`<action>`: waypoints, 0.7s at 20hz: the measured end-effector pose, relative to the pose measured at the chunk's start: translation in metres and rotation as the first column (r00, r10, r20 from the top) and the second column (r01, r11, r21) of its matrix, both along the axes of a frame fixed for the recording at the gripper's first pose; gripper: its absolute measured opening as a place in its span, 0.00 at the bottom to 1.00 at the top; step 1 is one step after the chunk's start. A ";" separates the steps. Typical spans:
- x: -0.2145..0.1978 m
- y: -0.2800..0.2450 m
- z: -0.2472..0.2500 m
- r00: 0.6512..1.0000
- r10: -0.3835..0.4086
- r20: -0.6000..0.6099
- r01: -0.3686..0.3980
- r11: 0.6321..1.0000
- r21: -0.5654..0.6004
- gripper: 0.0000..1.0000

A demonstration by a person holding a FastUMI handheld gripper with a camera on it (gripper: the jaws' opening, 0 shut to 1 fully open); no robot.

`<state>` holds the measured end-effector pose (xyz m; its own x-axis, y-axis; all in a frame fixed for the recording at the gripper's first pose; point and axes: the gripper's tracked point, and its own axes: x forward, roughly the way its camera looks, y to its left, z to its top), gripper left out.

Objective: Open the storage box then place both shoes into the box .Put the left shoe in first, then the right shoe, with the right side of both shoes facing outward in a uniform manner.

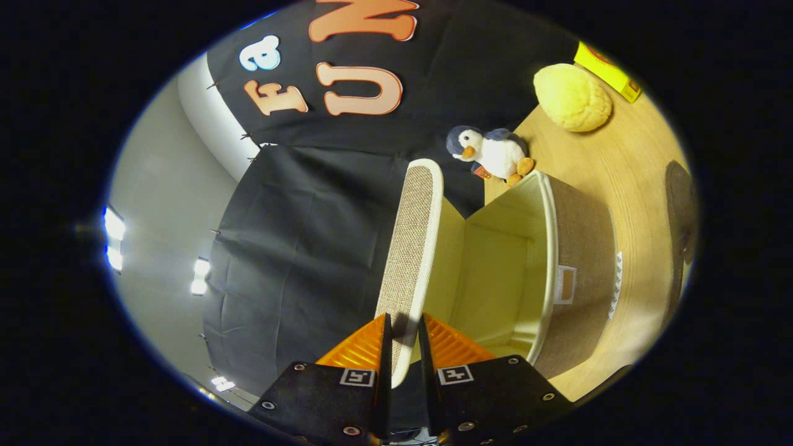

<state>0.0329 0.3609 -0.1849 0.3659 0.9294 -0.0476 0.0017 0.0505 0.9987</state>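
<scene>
View is rolled sideways: wooden table (pixel 626 179) runs up the right, smooth light grain, bare stretch between the box and the toys. Storage box (pixel 582 260) sits on it, rectangular, woven brown fabric outside, plain cream lining inside, cavity open and unobstructed, small label tab on the outer wall. Box lid (pixel 412 248) is swung open, standing away from the box mouth, same coarse weave on its face with a rounded cream rim. Gripper (pixel 404 337) is clamped on the lid's near edge, one ribbed finger on each face, both pressing. Beyond the box, well apart from it: round yellow fuzzy plush (pixel 573 96) near the table's far end, and a small penguin toy (pixel 492 152) lying just past the box's far corner. Flat yellow box (pixel 607 71) at the far table edge, beside the yellow plush
</scene>
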 end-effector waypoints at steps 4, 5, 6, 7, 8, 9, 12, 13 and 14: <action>-0.004 0.033 0.021 0.999 0.034 0.028 -0.034 0.999 -0.013 0.23; -0.003 0.041 0.028 0.999 0.039 0.037 -0.039 0.999 -0.015 0.23; 0.000 0.051 0.036 0.998 0.044 0.046 -0.044 0.999 -0.014 0.23; 0.001 0.060 0.045 0.997 0.045 0.060 -0.044 0.999 -0.014 0.23; 0.005 0.070 0.048 0.996 0.040 0.075 -0.039 0.999 -0.025 0.23; 0.006 0.081 0.051 0.995 0.046 0.085 -0.043 0.998 -0.035 0.22; 0.010 0.110 0.059 0.994 0.039 0.102 -0.032 0.997 -0.064 0.25; 0.010 0.114 0.059 0.994 0.026 0.103 -0.018 0.997 -0.073 0.29; 0.012 0.119 0.061 0.994 0.019 0.108 -0.012 0.998 -0.069 0.34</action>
